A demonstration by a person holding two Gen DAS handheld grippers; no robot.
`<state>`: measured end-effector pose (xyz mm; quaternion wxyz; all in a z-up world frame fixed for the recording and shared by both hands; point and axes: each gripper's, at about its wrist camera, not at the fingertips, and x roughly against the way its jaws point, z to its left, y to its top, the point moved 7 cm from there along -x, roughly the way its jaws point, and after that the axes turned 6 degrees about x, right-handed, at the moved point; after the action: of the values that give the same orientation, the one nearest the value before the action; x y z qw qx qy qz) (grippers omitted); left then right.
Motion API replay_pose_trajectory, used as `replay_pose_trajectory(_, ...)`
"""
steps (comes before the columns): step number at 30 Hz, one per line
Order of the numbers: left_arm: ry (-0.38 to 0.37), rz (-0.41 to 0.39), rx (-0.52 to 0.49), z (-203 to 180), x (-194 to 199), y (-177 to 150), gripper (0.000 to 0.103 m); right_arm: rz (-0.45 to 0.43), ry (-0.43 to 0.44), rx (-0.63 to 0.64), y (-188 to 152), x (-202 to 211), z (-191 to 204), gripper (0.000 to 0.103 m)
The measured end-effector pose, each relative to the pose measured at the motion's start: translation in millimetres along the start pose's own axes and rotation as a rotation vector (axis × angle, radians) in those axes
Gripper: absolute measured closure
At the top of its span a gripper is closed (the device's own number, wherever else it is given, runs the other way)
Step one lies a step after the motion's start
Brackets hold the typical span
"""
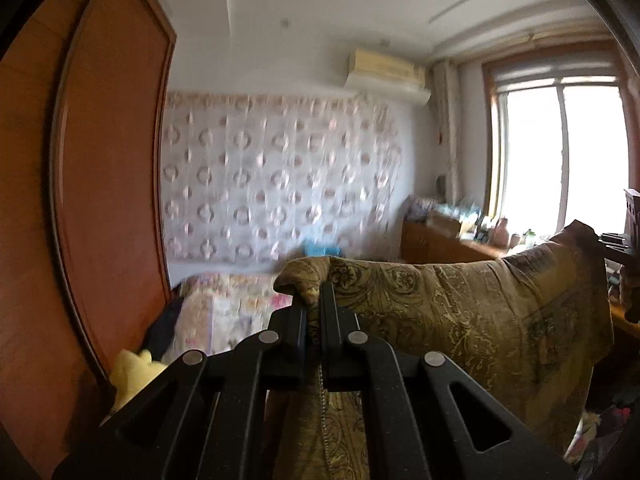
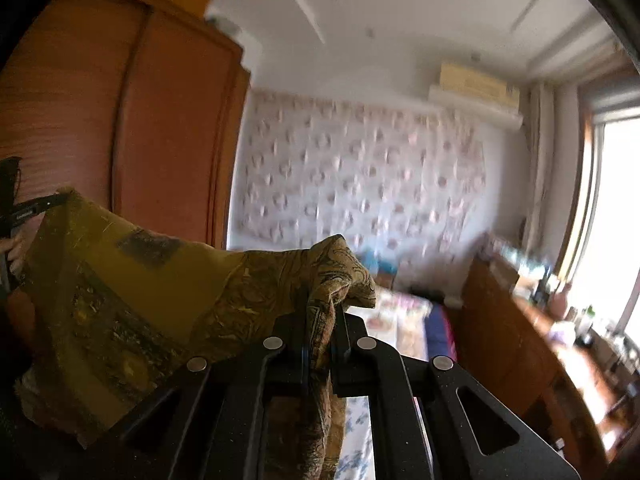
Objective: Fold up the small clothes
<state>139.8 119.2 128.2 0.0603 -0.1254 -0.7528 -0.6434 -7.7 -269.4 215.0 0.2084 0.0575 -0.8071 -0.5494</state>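
A tall reddish wooden wardrobe (image 1: 100, 200) is seen filling the left of both views, and a pale patterned cloth (image 1: 280, 180) is hung across the far wall beneath an air conditioner (image 1: 388, 74). A bright window (image 1: 560, 152) is seen on the right, with a cluttered wooden counter (image 1: 448, 240) running below it, and a bed with a floral cover (image 1: 236, 308) lies further back. A yellow soft item (image 1: 132, 372) is seen low beside the wardrobe. The space ahead of both tools is largely screened by the olive patterned garment (image 1: 460, 312), which is held up in the air and stretched between them. One bunched corner of it is pinched in the left gripper (image 1: 314, 292), whose jaws are pressed together on the fabric, with more cloth hanging down between the fingers. The opposite corner is clamped in the right gripper (image 2: 320, 312), likewise closed on a fold that sticks up above the fingertips. In the right wrist view the garment is seen spreading away to the left, where the other tool is partly visible at its far edge.
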Motion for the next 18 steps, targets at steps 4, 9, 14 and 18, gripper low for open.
replay_pose_trajectory(4, 0.044, 0.106, 0.002, 13.6, -68.3, -32.7, 0.096, 0.141, -0.022, -0.024, -31.6, -89.7, 10.2, 0.096)
replay_pose_trajectory(9, 0.139, 0.3, -0.01, 43.0, -150.3, -82.6, 0.095, 0.366, -0.069, -0.095, -69.6, -176.8, 20.9, 0.063)
replay_pose_trajectory(14, 0.152, 0.348, 0.026, 58.1, -150.3, -116.3, 0.077, 0.469, -0.046, -0.138, -97.9, -214.9, 30.4, 0.061)
replay_pose_trajectory(18, 0.133, 0.366, 0.045, 59.5, -135.5, -135.2, 0.054, 0.487, -0.003, -0.135, -107.1, -223.4, 34.4, 0.061)
